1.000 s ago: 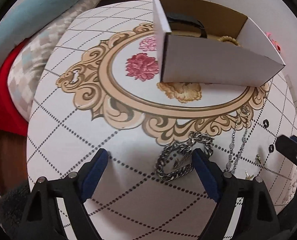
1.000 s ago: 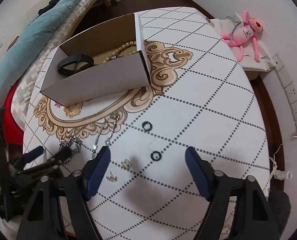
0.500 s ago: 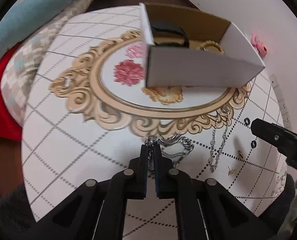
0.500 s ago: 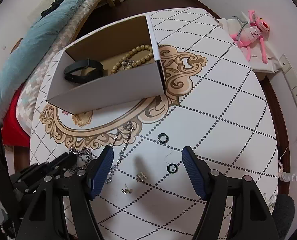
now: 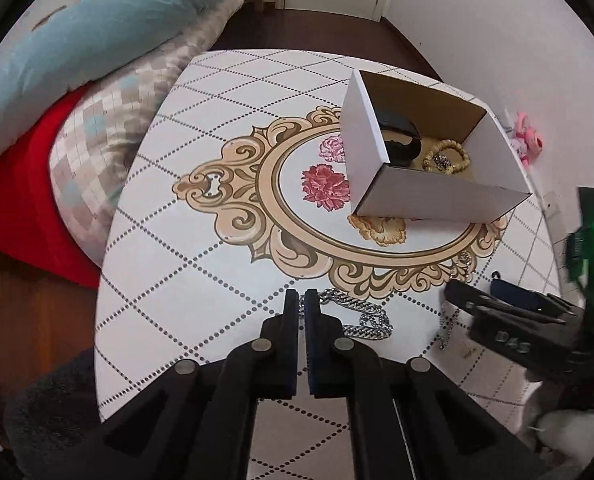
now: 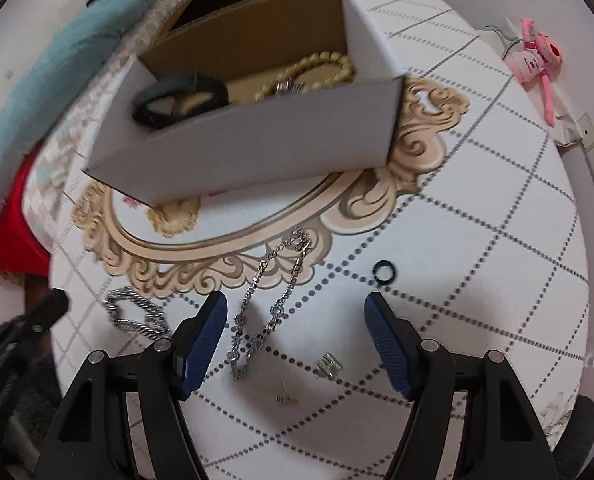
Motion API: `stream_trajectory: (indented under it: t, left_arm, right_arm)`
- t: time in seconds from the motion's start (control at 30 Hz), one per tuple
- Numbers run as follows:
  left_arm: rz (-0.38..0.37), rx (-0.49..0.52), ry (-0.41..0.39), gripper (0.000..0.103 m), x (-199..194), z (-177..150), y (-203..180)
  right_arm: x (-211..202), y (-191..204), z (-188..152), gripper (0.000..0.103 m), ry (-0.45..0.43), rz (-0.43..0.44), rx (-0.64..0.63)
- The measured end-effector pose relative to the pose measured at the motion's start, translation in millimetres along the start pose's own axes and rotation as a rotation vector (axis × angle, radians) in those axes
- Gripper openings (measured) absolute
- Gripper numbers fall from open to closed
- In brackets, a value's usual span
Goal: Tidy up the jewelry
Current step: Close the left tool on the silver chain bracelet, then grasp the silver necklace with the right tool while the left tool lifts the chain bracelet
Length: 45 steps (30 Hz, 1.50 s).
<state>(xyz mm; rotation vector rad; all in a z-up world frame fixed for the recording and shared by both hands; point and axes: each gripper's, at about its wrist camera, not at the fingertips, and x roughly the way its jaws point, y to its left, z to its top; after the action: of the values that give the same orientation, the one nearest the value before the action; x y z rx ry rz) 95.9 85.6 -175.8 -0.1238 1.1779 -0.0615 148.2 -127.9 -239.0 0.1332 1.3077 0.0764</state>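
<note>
My left gripper (image 5: 301, 300) is shut on one end of a chunky silver chain bracelet (image 5: 357, 316); the rest of it trails right on the table, and it also shows in the right wrist view (image 6: 135, 314). My right gripper (image 6: 295, 312) is open and empty over a thin silver necklace (image 6: 273, 300), with a black ring (image 6: 384, 269) ahead of its right finger. Small earrings (image 6: 329, 364) lie between the fingers. The white cardboard box (image 5: 437, 196) holds a black band (image 5: 399, 138) and a wooden bead bracelet (image 5: 447, 156).
The round table (image 5: 169, 264) has a patterned white cloth. A bed with blue, checked and red bedding (image 5: 77, 80) runs along its left. A pink plush toy (image 6: 537, 56) lies by the wall at the right. The right gripper's body (image 5: 517, 320) shows in the left wrist view.
My left gripper closed on the chunky bracelet's end, then pulled back and up with it. My right gripper moved forward over the thin necklace, staying open.
</note>
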Motion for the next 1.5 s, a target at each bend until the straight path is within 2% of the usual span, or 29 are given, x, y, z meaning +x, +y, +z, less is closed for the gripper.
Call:
stream_trajectory:
  t: [0.1, 0.17, 0.2, 0.23, 0.27, 0.3, 0.33, 0.37, 0.4, 0.63, 0.77, 0.87, 0.9, 0.97, 1.0, 1.23, 1.5]
  left_arm:
    - [-0.032, -0.081, 0.011, 0.005, 0.4, -2.2, 8.7]
    - [-0.044, -0.107, 0.037, 0.005, 5.4, -5.0, 13.8]
    - [-0.031, -0.119, 0.054, 0.006, 9.6, -6.9, 17.2]
    - [-0.022, -0.126, 0.066, 0.009, 13.1, -9.0, 19.8]
    - [-0.017, -0.133, 0.073, 0.012, 15.6, -11.4, 22.2]
    - [-0.01, -0.141, 0.077, 0.032, 17.6, -13.1, 24.8]
    - [-0.005, -0.146, 0.076, 0.07, 18.9, -14.3, 26.7]
    - [0.001, -0.148, 0.073, 0.086, 19.9, -15.9, 28.0]
    - [-0.001, -0.15, 0.066, 0.094, 20.0, -16.8, 28.3]
    - [-0.012, -0.147, 0.083, 0.094, 32.5, -16.1, 19.6]
    - [-0.035, -0.129, 0.104, 0.092, 45.4, -13.3, 4.8]
    - [-0.005, -0.087, 0.091, 0.075, 50.6, -10.4, -9.2]
    - [0.013, -0.07, 0.083, 0.064, 51.1, -9.6, -13.1]
    - [0.035, -0.047, 0.064, 0.032, 50.9, -7.0, -18.7]
    - [0.034, -0.042, 0.065, 0.006, 52.1, -4.7, -20.7]
    - [-0.055, -0.081, 0.06, 0.004, 44.5, -0.6, -14.1]
    - [-0.144, -0.054, -0.026, 0.002, -8.5, 10.8, -16.8]
  right_arm:
    - [4.2, 13.6, 1.1, 0.072, -0.001, -0.042, -0.042]
    - [5.8, 21.5, -0.5, 0.067, -0.024, -0.093, -0.077]
    - [5.6, 23.8, -1.5, 0.055, -0.038, -0.11, -0.086]
    - [4.0, 25.2, -2.9, 0.036, -0.062, -0.108, -0.09]
    - [3.2, 25.0, -3.3, 0.022, -0.072, -0.112, -0.09]
    - [3.2, 24.8, -3.4, 0.004, -0.069, -0.107, -0.089]
    - [2.8, 22.5, -3.2, 0.004, -0.068, -0.092, -0.086]
    - [2.3, 20.3, -3.1, 0.004, -0.068, -0.076, -0.089]
    - [1.7, 18.6, -3.1, 0.003, -0.07, -0.074, -0.089]
    - [-29.4, -16.0, -6.6, 0.003, -0.147, -0.015, 0.021]
    - [-37.3, -17.4, -8.0, 0.003, -0.164, -0.011, 0.031]
    - [-36.0, -22.1, -5.2, 0.003, -0.162, -0.014, 0.042]
    - [-35.9, -22.8, -6.3, 0.003, -0.161, -0.015, 0.044]
    - [-36.0, -24.8, -6.5, 0.003, -0.16, -0.013, 0.055]
    - [-34.3, -29.4, -4.7, 0.003, -0.161, -0.013, 0.057]
    - [-43.7, -29.9, -5.1, 0.003, -0.182, 0.013, 0.069]
    - [-90.3, -26.2, 1.2, 0.003, -0.258, 0.111, 0.055]
